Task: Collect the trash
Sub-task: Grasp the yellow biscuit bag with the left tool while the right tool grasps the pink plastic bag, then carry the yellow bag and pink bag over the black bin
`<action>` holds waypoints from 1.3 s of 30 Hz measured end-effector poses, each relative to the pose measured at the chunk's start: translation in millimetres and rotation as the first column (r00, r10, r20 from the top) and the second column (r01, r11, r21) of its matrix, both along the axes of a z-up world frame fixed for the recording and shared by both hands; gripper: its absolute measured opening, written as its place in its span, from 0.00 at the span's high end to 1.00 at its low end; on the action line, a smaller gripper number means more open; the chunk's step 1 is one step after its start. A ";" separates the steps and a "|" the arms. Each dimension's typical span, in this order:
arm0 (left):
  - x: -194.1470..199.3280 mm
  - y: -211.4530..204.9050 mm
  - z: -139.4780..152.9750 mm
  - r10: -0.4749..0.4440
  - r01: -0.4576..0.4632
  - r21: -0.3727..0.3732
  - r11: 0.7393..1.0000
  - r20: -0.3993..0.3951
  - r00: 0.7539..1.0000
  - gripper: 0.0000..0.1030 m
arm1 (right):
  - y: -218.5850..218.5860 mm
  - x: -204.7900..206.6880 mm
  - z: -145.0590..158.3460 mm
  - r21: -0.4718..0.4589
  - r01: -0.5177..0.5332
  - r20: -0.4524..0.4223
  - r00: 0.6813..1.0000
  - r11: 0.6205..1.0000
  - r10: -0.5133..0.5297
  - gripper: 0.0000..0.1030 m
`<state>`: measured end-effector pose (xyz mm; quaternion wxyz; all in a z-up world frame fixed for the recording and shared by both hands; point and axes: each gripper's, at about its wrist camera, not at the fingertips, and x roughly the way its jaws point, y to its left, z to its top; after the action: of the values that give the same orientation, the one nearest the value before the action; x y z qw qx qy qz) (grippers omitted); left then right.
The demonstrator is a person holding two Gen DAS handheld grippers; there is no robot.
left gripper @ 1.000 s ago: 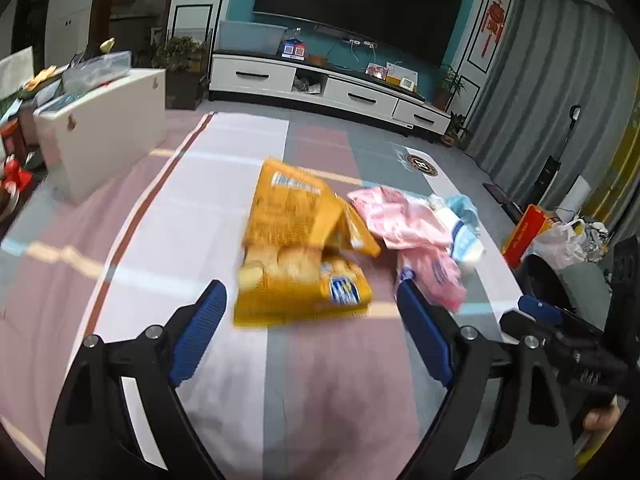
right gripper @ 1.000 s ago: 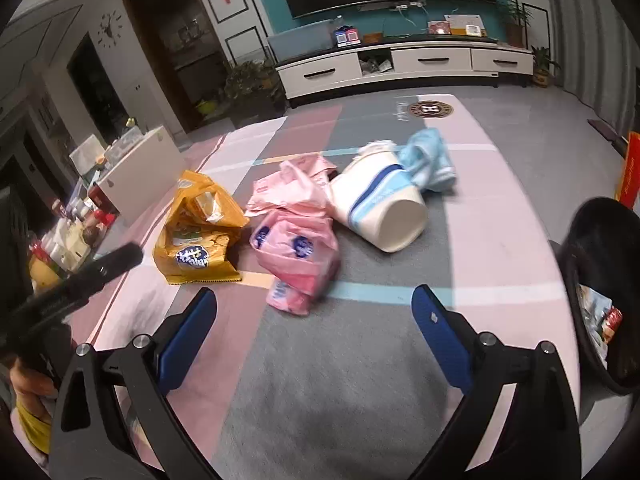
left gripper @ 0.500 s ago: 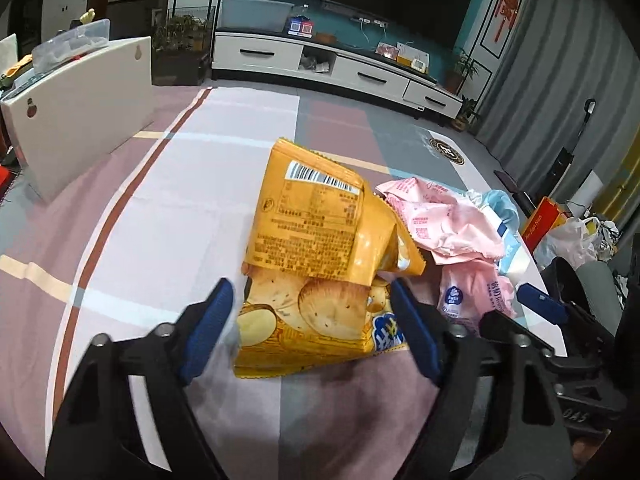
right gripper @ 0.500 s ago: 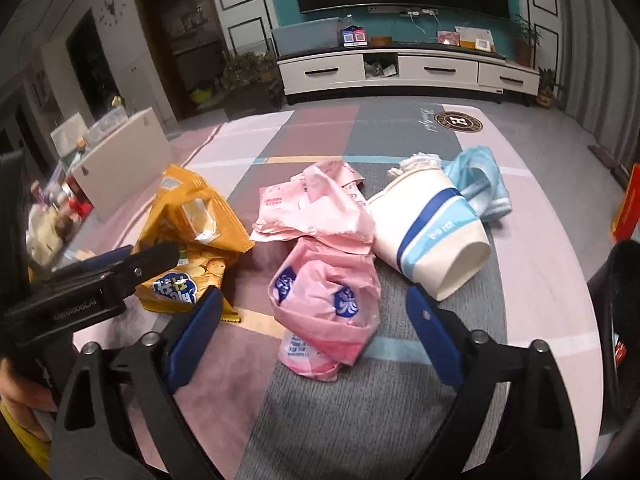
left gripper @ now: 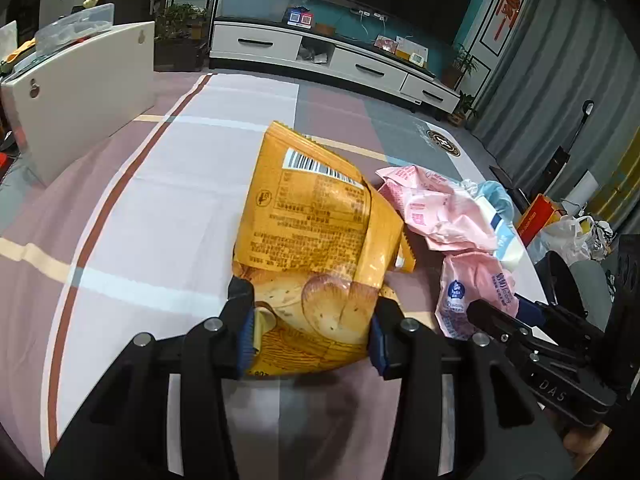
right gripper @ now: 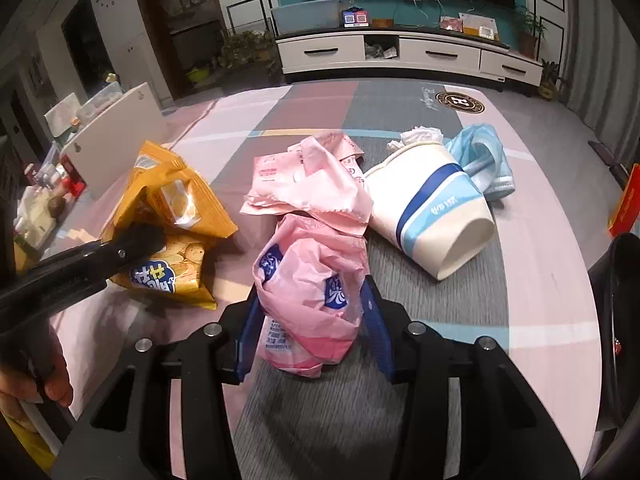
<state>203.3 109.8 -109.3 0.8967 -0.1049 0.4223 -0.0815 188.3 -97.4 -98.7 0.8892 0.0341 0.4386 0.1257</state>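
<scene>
A yellow biscuit bag [left gripper: 312, 216] lies crumpled on the striped cloth [left gripper: 160, 200]. My left gripper [left gripper: 312, 332] has its near end between the blue pads, and the jaws are closing and pressing on it. In the right wrist view a pink plastic bag [right gripper: 316, 280] sits between the pads of my right gripper [right gripper: 312, 320], whose jaws are also closing and squeezing it. Behind it lie a second pink wrapper [right gripper: 308, 184], a tipped paper cup [right gripper: 432, 216] stuffed with tissue, and a blue bag [right gripper: 484, 160].
A black bin [right gripper: 616, 320] stands at the right edge, below the cloth. A white board [left gripper: 80, 92] with clutter behind it stands at the left. A red box [right gripper: 624, 208] sits far right. A white TV cabinet [right gripper: 400, 52] lines the back wall.
Both grippers came forward and down onto the trash and their jaws narrowed: the left now pinches the yellow bag, the right the pink bag.
</scene>
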 end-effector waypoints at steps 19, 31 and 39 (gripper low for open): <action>-72.5 -12.0 60.9 -0.086 0.097 -0.066 0.993 0.159 0.983 0.59 | -34.0 -76.3 59.2 0.072 -0.066 0.148 0.987 0.995 0.055 0.55; -77.1 -81.0 66.7 -0.212 0.214 0.002 0.977 0.161 0.964 0.59 | -101.0 -94.0 74.0 0.069 0.073 0.195 0.977 0.995 -0.085 0.55; -73.8 -143.1 70.5 -0.308 0.308 0.027 0.951 0.153 0.939 0.59 | -159.2 -107.2 75.1 0.094 0.216 0.211 0.950 0.972 -0.232 0.55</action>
<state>129.5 -33.3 -38.9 0.9032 -0.0297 0.3622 -0.2283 81.1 -256.7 -23.7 0.9390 0.1005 0.3261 0.0422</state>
